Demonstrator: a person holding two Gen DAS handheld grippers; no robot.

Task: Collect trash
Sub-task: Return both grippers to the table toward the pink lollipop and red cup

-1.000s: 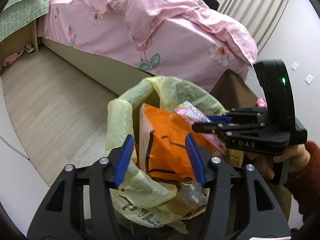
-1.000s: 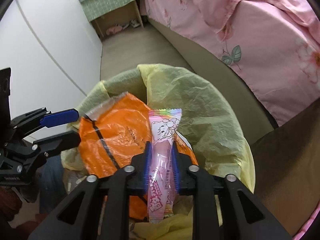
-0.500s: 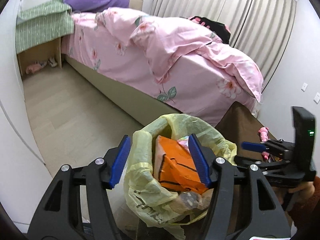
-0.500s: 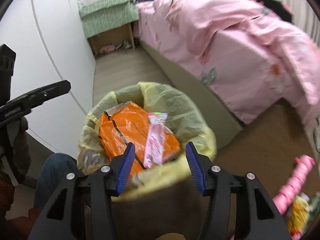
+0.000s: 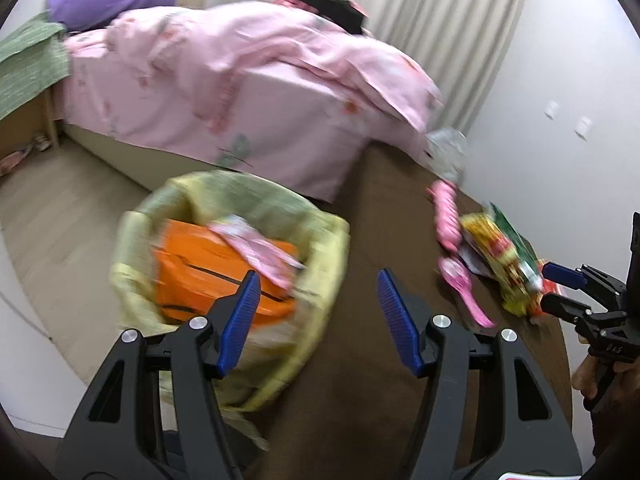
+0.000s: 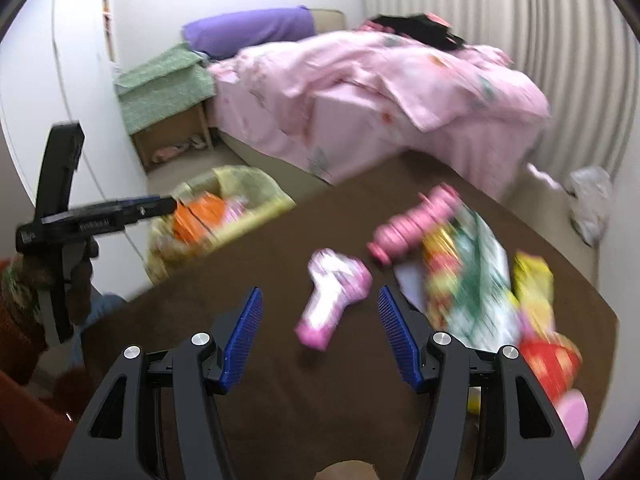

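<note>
A bin lined with a yellow bag [image 5: 320, 232] [image 6: 256, 184] stands at the brown table's left edge. It holds an orange bag [image 5: 200, 264] and a pink wrapper [image 5: 260, 248]. My left gripper [image 5: 318, 316] is open and empty, above the bin's right rim. My right gripper [image 6: 320, 332] is open and empty over the table [image 6: 260, 360], just short of a pink and white hairbrush [image 6: 332, 296]. A pink bottle [image 6: 416, 224], a green and yellow snack bag [image 6: 468, 280] and red and yellow wrappers [image 6: 548, 360] lie to its right. The frames are blurred.
A bed with a pink quilt [image 5: 248, 72] stands beyond the table. A crumpled clear bag [image 6: 592, 204] lies at the table's far right corner. A nightstand under green cloth [image 6: 168, 88] is by the white wardrobe. Wooden floor runs left of the bin.
My right gripper let the pink wrapper go into the bin, opened, and swung right over the table. My left gripper pulled back from the bin and turned right.
</note>
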